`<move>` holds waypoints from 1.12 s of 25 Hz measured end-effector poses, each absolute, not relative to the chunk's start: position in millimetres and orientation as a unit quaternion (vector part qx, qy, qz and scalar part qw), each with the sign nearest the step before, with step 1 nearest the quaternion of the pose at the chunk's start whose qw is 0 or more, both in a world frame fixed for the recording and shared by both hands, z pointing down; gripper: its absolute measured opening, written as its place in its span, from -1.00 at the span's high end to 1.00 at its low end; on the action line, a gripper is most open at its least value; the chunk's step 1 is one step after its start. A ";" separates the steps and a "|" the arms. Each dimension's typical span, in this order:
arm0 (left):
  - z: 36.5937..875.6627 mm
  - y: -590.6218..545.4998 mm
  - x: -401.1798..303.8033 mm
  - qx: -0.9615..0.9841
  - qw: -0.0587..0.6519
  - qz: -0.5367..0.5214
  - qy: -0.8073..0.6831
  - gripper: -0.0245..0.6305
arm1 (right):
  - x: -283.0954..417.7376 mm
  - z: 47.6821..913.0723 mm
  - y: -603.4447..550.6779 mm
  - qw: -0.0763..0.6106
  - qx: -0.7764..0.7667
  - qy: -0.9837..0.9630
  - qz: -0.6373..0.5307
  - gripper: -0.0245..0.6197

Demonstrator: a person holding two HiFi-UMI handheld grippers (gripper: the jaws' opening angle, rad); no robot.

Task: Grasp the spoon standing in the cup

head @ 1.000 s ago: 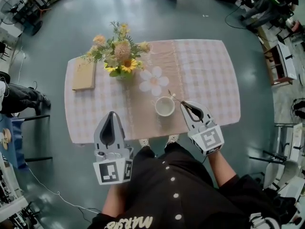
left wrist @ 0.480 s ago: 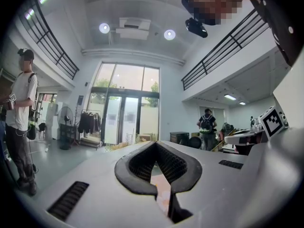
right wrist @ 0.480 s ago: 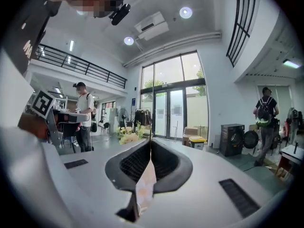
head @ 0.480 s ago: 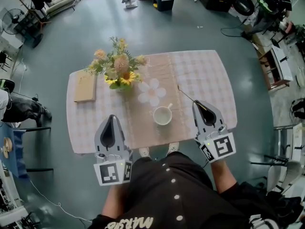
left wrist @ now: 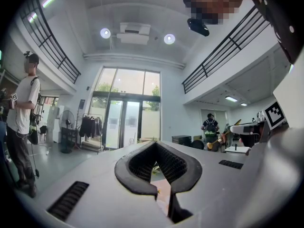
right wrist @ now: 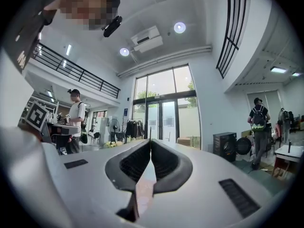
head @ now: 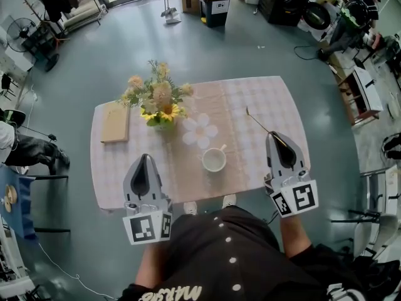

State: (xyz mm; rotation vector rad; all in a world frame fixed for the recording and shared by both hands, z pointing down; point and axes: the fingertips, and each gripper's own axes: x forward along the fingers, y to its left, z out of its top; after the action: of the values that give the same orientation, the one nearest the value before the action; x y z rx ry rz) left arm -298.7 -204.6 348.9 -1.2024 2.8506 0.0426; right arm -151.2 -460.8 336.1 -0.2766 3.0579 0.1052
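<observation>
Daylight is coming through tall glass doors and windows [left wrist: 126, 109] in the white end wall [left wrist: 175, 115], while two round ceiling lamps [left wrist: 169, 39] are glowing and black metal balcony railings [left wrist: 223, 51] are running along both sides. A glossy grey-green concrete floor [head: 125, 61] is spreading around a rectangular table [head: 276, 105] draped in pink checked cloth, with a yellow-lidded dark bin [head: 216, 4] and a black pedestal fan [head: 14, 26] standing at its edges.
</observation>
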 end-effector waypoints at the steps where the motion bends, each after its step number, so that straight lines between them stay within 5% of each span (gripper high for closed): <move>1: 348.6 -203.4 -299.5 -0.387 0.025 0.014 0.922 0.87 | -149.5 334.8 -462.6 0.038 -0.094 0.994 0.035 0.90; 28: 347.7 -185.1 -307.0 -0.365 0.029 0.002 0.930 0.87 | -124.8 329.8 -482.1 0.050 -0.131 0.989 0.055 0.90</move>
State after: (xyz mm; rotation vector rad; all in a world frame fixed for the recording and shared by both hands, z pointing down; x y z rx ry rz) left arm -307.0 -185.1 347.7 -1.1269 2.8708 0.0065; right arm -124.8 -482.1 329.8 -0.3995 3.0112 0.1666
